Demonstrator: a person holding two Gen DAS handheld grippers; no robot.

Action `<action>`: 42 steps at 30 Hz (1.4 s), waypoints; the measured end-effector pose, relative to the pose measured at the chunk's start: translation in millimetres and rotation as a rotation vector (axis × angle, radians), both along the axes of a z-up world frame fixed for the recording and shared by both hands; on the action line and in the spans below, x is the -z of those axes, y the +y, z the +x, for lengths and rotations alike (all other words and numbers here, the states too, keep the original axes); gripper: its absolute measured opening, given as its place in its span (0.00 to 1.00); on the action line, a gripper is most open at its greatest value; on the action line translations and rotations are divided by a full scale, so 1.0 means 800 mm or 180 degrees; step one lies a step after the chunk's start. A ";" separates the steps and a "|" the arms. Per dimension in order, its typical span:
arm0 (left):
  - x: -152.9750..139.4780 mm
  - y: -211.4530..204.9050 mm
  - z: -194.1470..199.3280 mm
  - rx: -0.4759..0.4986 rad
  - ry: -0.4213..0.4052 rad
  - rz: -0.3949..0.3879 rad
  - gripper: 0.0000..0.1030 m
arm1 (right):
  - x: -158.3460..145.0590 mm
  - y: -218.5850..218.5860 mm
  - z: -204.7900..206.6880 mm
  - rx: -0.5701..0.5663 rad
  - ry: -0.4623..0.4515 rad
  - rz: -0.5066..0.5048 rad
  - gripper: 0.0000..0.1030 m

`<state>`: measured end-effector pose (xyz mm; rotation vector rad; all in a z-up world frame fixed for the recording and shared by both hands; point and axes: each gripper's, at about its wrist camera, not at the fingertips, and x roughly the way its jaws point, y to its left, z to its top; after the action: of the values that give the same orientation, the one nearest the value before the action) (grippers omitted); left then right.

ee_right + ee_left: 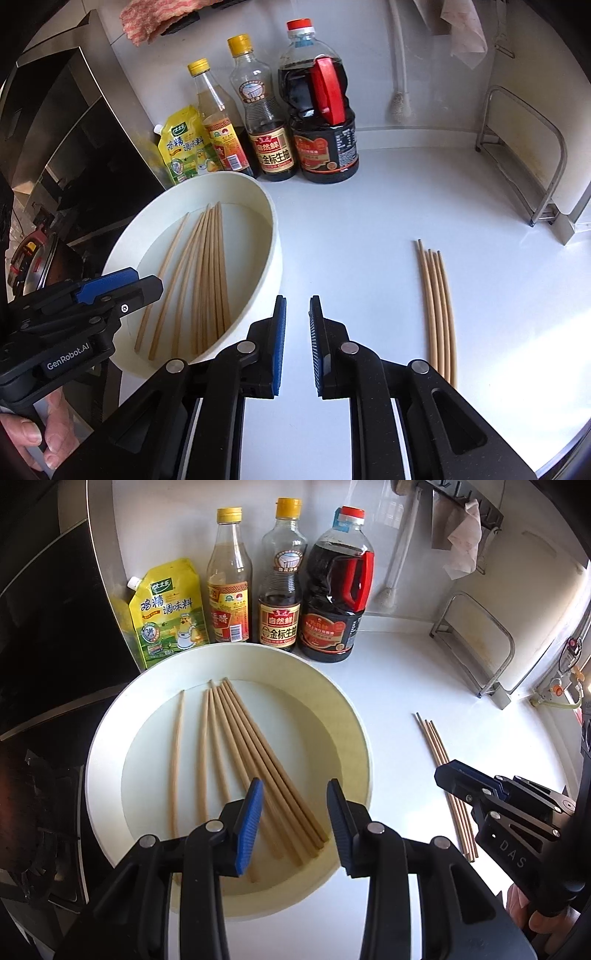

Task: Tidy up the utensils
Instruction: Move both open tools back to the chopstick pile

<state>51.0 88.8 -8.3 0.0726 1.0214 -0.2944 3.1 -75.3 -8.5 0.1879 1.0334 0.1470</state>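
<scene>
White countertop (388, 206) fills both of my wrist views, with a shallow round white basin (343, 716) on its left side. Wooden chopsticks (251, 746) lie flat inside the basin: one lies apart on the left, and the rest fan out from near the far wall toward me. A second small bundle of chopsticks (437, 310) lies on the bare counter, well apart from the basin on its right.

My left gripper (294, 814) hangs over the near part of the basin, above the chopsticks. Its jaws are released with a clear gap, and nothing is between the blue pads (249, 823). My right gripper (297, 343) hangs over bare counter between the basin and the loose bundle. Its jaws stand a narrow gap apart and grasp nothing.

Behind the basin, against the wall, stand a yellow seasoning pouch (168, 613), two yellow-capped bottles (227, 587), and a large dark soy sauce jug (338, 590) with a red handle. A metal rack (524, 155) stands at the far right.
</scene>
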 end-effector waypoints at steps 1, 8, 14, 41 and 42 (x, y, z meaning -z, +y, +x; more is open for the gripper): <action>0.000 -0.005 -0.002 0.0008 0.0002 0.0000 0.35 | 0.000 -0.006 -0.002 0.0016 0.0003 0.0001 0.12; 0.000 -0.043 -0.010 0.0027 0.0025 -0.0017 0.36 | 0.001 -0.050 -0.013 0.0083 0.0024 -0.0004 0.13; 0.002 -0.071 -0.016 0.0017 0.0050 -0.0043 0.37 | 0.004 -0.081 -0.017 0.0103 0.0048 -0.0012 0.14; 0.060 -0.175 -0.038 0.0016 0.0310 0.0002 0.43 | 0.091 -0.187 -0.045 0.0176 0.0402 0.0078 0.20; 0.063 -0.178 -0.038 0.0023 0.0316 0.0003 0.44 | 0.094 -0.188 -0.047 0.0168 0.0418 0.0075 0.20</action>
<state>20.4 -53.6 -58.9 0.0630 1.1200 -0.3066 -34.2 -225.8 -83.9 0.2486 1.1567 0.1000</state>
